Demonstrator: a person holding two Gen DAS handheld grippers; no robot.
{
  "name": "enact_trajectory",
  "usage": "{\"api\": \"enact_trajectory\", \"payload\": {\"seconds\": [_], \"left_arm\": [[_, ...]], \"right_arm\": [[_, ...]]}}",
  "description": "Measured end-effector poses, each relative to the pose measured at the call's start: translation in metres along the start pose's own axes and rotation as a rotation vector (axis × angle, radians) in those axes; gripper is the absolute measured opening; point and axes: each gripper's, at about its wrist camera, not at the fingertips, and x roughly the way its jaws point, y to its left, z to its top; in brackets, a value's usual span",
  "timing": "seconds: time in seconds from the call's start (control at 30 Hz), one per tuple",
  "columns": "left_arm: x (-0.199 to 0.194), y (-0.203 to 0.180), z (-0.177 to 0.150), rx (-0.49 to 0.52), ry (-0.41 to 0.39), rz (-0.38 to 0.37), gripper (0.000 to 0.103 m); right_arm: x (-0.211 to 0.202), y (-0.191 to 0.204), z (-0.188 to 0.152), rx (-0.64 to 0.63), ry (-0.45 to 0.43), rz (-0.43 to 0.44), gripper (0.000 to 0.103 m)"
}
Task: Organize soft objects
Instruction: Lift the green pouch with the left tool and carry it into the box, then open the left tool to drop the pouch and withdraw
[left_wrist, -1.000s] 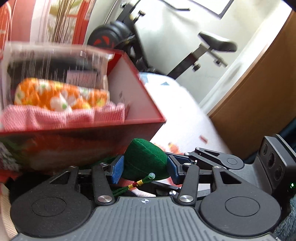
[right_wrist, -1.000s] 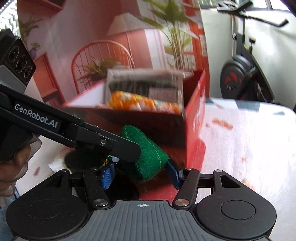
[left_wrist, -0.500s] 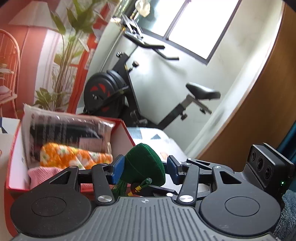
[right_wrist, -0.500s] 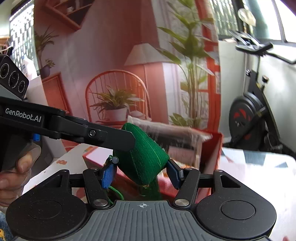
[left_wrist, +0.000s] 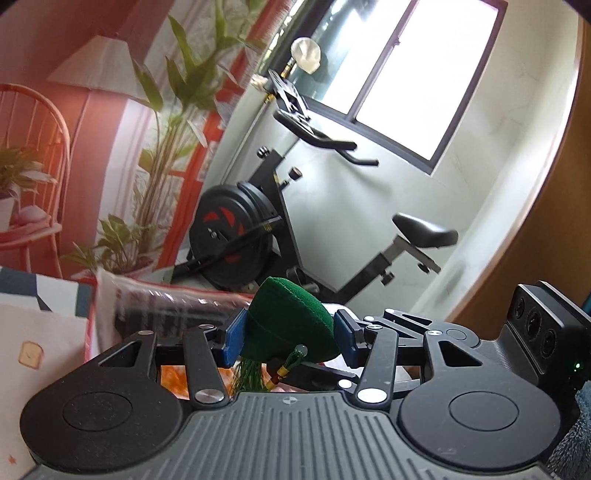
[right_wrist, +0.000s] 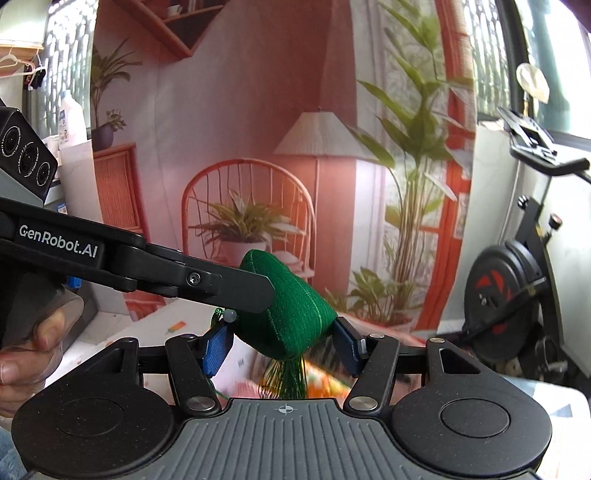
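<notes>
Right wrist view: green pouch pinched by both grippers, left gripper & right gripper clamped on it, up above red box; tassel end points down.

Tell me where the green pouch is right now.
The green pouch sits in the air between both grippers' blue pads, centre of each wrist view, above the red box of soft items, its tassel hanging down.

Deep green pouch with a green tassel; blue pads; orange floral cloth; black exercise bike with red markings.
</notes>
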Motion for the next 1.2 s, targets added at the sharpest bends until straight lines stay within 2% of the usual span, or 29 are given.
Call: {"api": "enact_trajectory", "payload": {"seconds": [0.17,0.43,0.6,0.77,0.87,0.97,1.2], "left_arm": [[0.008,0.014,0.005,-0.005,0.016,0.037,0.053],[0.023,0.050,-0.003,-0.055,0.093,0.090,0.053],[0.021,0.070,-0.006,-0.096,0.106,0.108,0.053],[0.028,0.082,-0.008,-0.104,0.134,0.122,0.053],[0.033,0.084,-0.013,-0.101,0.139,0.145,0.053],[0.037,0.088,-0.020,-0.119,0.147,0.185,0.053],[0.022,0.086,-0.022,-0.097,0.135,0.201,0.053]], "right_arm": [[0.027,0.006,0.007,-0.026,0.017,-0.017,0.056],[0.074,0.012,-0.010,0.026,0.097,-0.026,0.056],[0.098,0.022,-0.012,-0.024,0.146,-0.024,0.056],[0.117,0.026,-0.018,-0.037,0.177,-0.045,0.056],[0.127,0.024,-0.021,-0.039,0.184,-0.086,0.057],[0.136,0.026,-0.027,-0.055,0.212,-0.108,0.058],[0.122,0.023,-0.044,-0.064,0.233,-0.106,0.058]]}}
